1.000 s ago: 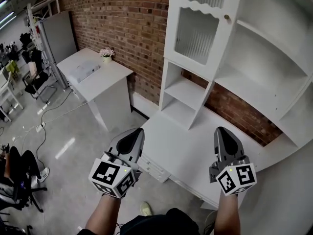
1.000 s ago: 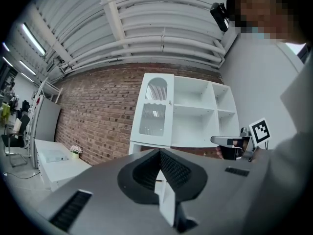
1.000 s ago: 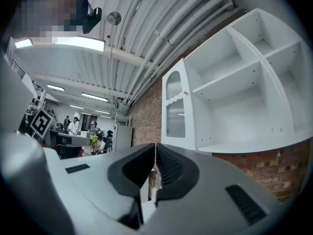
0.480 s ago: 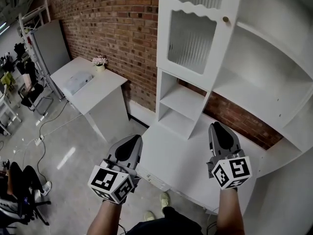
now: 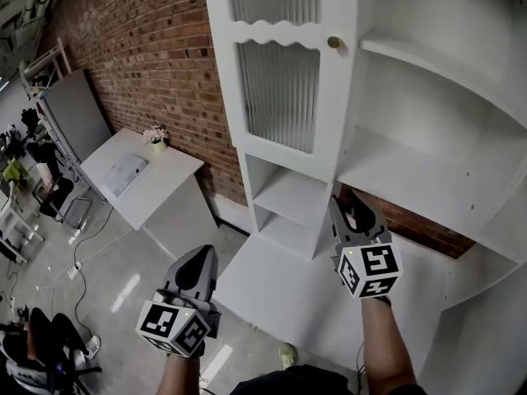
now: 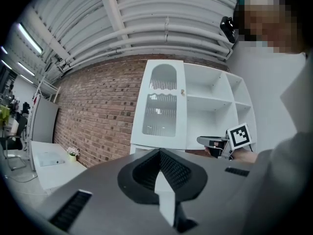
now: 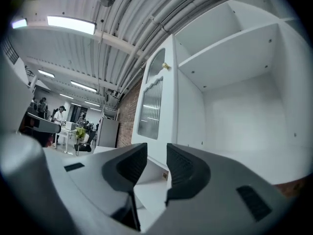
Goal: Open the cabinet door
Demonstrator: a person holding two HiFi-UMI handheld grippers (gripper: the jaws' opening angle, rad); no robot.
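The tall white cabinet door (image 5: 276, 81) with ribbed glass panes and a small brass knob (image 5: 333, 43) stands closed at the top middle of the head view. My right gripper (image 5: 342, 208) is held level below the knob, in front of the cabinet's lower cubbies. Its jaws are opening and nothing is between them. In the right gripper view (image 7: 156, 153) the door (image 7: 154, 106) and knob (image 7: 167, 67) lie ahead and above. My left gripper (image 5: 202, 257) hangs lower left, shut and empty, away from the cabinet. Over the left gripper (image 6: 159, 153) in its own view, the door (image 6: 164, 104) is farther off.
Open white shelves (image 5: 412, 138) adjoin the door on the right. Two small cubbies (image 5: 288, 208) sit under the door above a white counter (image 5: 280, 290). A brick wall, a white desk with a flower pot (image 5: 155, 136) and a grey locker (image 5: 74, 113) are at left.
Both grippers and my view have come closer to the cabinet. The right gripper has advanced up to the lower cubbies and its jaws have parted. The left gripper trails lower left.
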